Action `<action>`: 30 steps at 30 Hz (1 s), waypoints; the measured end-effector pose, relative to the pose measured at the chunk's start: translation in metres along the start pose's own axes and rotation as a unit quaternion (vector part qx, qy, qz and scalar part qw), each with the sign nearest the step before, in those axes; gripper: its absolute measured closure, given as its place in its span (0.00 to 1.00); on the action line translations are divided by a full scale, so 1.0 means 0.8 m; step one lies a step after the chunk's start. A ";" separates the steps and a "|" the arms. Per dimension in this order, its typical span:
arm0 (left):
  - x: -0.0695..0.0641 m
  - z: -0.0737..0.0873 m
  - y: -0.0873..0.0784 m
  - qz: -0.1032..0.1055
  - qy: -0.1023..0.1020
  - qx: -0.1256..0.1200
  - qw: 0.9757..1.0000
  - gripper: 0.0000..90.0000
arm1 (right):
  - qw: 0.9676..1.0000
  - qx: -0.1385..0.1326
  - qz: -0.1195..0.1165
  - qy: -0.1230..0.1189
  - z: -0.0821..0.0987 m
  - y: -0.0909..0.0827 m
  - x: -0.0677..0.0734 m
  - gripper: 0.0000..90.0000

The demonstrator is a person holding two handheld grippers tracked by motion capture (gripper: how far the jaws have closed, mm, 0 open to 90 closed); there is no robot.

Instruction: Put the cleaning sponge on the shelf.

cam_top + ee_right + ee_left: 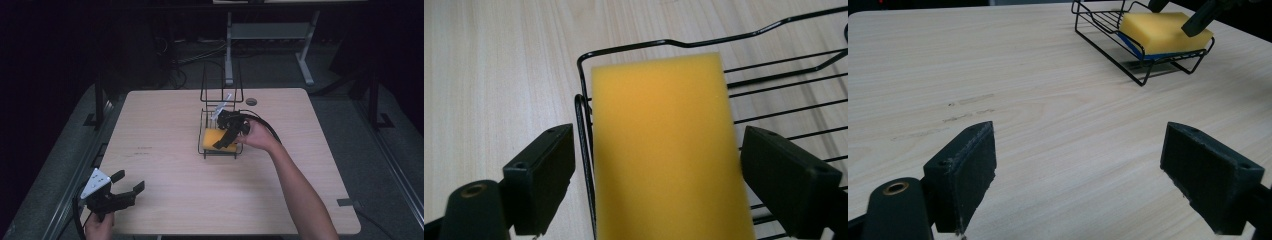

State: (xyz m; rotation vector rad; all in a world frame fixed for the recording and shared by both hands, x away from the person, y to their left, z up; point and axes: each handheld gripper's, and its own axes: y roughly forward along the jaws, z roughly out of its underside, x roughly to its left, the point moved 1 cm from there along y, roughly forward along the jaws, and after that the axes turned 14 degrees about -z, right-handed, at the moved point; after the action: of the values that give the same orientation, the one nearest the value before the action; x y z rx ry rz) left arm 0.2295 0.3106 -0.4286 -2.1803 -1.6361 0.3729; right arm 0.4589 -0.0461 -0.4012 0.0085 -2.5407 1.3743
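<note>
Sponge [664,145] lies in the rack [774,85], right claw [654,185] spread wide astride it, grip not yet made; left claw [1078,180] hovers apart over the near-left worktop [1048,100].

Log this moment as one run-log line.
right hand-held gripper: open over sponge | sponge: in wire rack | left hand-held gripper: open, idle

Black hand-held gripper [131,190] with grey three-cornered plate.

Sponge [218,137] in wire rack [206,150], mid-table [165,165].
</note>
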 end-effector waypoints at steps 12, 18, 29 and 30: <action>0.000 0.000 0.001 0.002 0.000 0.003 1.000 0.16 | 1.000 -0.020 0.015 -0.002 0.004 -0.008 0.005 0.17; 0.000 0.000 0.002 0.002 -0.001 0.002 1.000 0.16 | 1.000 -0.024 0.008 -0.004 0.004 -0.010 0.006 0.17; -0.001 0.000 0.003 0.004 -0.001 0.002 1.000 0.16 | 0.999 -0.031 -0.007 -0.010 -0.003 -0.011 0.019 0.17; -0.001 0.000 0.003 0.005 -0.001 0.002 1.000 0.16 | 0.999 -0.030 -0.010 -0.013 -0.004 -0.010 0.020 0.17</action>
State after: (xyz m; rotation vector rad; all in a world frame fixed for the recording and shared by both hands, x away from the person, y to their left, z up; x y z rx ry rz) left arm 0.2312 0.3091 -0.4295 -2.1861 -1.6252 0.3818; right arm 0.4449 -0.0461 -0.3896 0.0406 -2.5949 1.2969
